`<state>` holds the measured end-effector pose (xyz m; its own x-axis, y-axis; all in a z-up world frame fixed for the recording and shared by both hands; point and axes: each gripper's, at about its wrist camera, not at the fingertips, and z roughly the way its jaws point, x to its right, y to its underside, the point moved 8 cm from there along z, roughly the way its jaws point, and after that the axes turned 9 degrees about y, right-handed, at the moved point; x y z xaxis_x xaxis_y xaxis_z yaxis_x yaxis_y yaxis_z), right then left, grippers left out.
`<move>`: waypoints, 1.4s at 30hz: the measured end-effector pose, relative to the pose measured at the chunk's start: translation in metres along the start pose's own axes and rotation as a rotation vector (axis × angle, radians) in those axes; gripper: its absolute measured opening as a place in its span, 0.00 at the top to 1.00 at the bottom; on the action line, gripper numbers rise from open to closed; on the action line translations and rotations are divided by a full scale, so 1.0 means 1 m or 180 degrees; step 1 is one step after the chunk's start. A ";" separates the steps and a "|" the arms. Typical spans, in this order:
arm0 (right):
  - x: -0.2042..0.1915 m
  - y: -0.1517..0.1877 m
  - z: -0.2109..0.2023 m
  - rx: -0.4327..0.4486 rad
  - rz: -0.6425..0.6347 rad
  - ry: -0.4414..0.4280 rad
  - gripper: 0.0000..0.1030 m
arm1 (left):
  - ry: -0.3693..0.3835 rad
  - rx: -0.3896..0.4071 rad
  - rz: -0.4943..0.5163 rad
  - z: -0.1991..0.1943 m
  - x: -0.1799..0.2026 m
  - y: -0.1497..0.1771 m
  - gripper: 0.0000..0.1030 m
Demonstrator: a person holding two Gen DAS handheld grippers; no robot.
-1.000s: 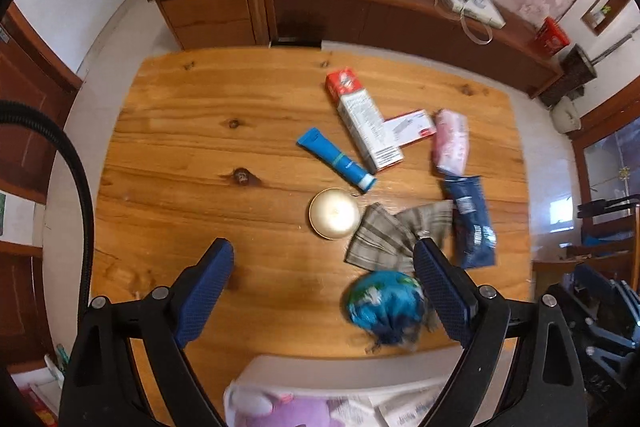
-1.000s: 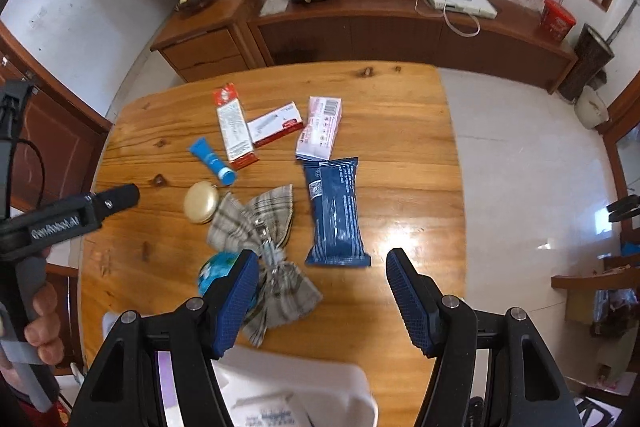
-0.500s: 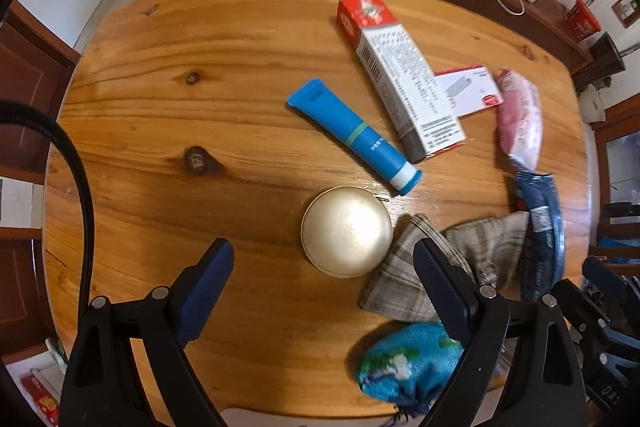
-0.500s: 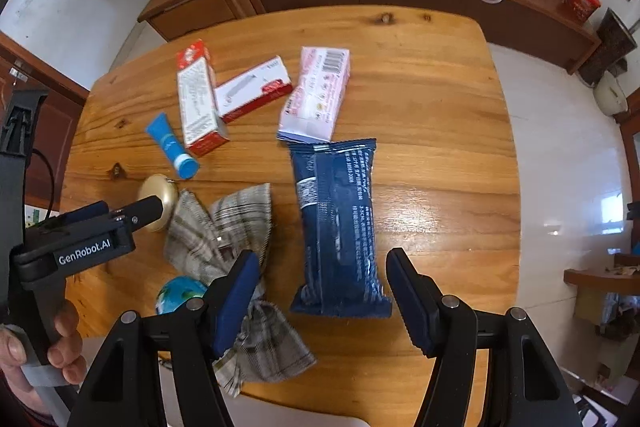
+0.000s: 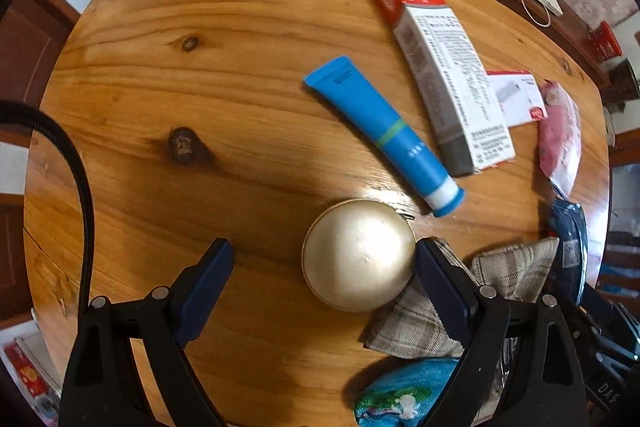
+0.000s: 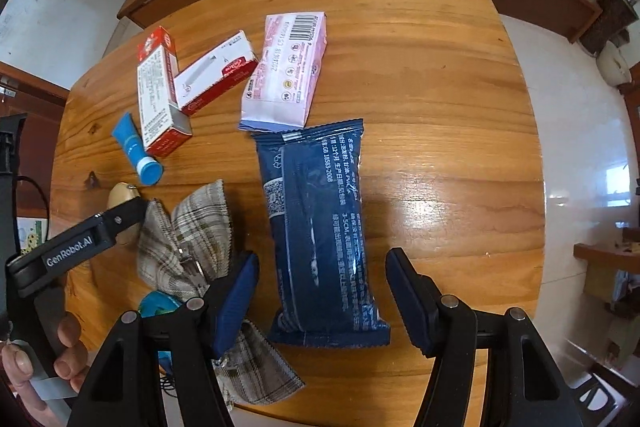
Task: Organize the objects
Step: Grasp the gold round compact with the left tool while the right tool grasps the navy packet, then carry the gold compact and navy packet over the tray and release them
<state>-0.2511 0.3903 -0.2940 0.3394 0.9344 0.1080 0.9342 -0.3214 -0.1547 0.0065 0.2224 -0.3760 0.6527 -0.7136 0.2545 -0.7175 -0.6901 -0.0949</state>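
Dark blue packet [image 6: 320,227] is lying on the table [image 6: 440,107], long axis 12-to-6, its lower end between the right gripper [image 6: 322,297] jaws, which are closing, not yet touching. Left gripper [image 5: 324,291], jaws wide apart, is hovering over the gold round case [image 5: 358,259]. Count: two cartons, one tube [image 5: 384,135], two packets.

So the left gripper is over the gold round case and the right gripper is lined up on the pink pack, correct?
Not quite. The left gripper is over the gold round case, but the right wrist view shows the right gripper straddling the dark blue pack, jaws closing, not yet touching. The pink pack lies beyond it.
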 end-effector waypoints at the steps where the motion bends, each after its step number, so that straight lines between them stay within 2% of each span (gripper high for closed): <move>1: 0.000 0.000 0.001 -0.0006 -0.0004 0.0000 0.42 | -0.0026 0.0008 0.0020 -0.001 -0.002 -0.001 0.10; 5: -0.002 0.000 0.005 -0.0026 -0.0062 0.0083 0.55 | -0.0048 -0.0018 0.0030 -0.003 -0.007 0.001 0.10; 7: -0.004 0.001 0.004 -0.0036 -0.0075 0.0100 0.57 | -0.0059 -0.0031 0.0050 -0.005 -0.010 0.003 0.11; 10: -0.004 0.003 0.004 -0.0028 -0.0084 0.0133 0.57 | -0.0116 -0.0032 0.0123 -0.008 -0.011 0.005 0.18; 13: -0.004 0.005 0.003 -0.0009 -0.0065 0.0138 0.59 | -0.0109 -0.0021 0.0176 -0.013 -0.008 0.007 0.32; 14: -0.003 0.006 0.002 -0.0002 -0.0055 0.0140 0.59 | -0.0110 -0.0010 0.0190 -0.015 -0.008 0.007 0.43; 16: -0.003 0.007 0.001 0.0009 -0.0056 0.0168 0.60 | -0.0161 -0.0023 0.0201 -0.018 -0.010 0.009 0.42; 19: -0.006 0.007 -0.003 0.0049 -0.0081 0.0189 0.61 | -0.0104 -0.0022 0.0158 -0.019 -0.016 0.012 0.42; 27: 0.000 0.011 -0.027 0.0268 -0.0055 0.0207 0.62 | -0.0087 0.0017 0.0303 -0.029 -0.019 0.017 0.43; 31: -0.001 0.011 -0.046 0.0431 -0.0019 0.0220 0.62 | -0.0086 0.0155 0.0408 -0.048 -0.019 0.019 0.43; 33: -0.016 0.001 -0.051 0.0501 0.0005 0.0213 0.62 | -0.0089 0.0223 0.0462 -0.058 -0.016 0.019 0.43; 38: -0.006 0.009 -0.082 0.0700 0.0079 0.0167 0.63 | -0.0050 0.0361 0.0602 -0.079 0.000 0.016 0.43; 42: -0.011 0.018 -0.111 0.0842 0.0082 0.0148 0.63 | -0.0032 0.0498 0.0769 -0.109 0.001 0.027 0.43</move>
<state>-0.2263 0.3569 -0.1889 0.3730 0.9165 0.1447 0.8661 -0.2880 -0.4086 -0.0390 0.2166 -0.2731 0.4703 -0.8603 0.1968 -0.8068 -0.5095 -0.2991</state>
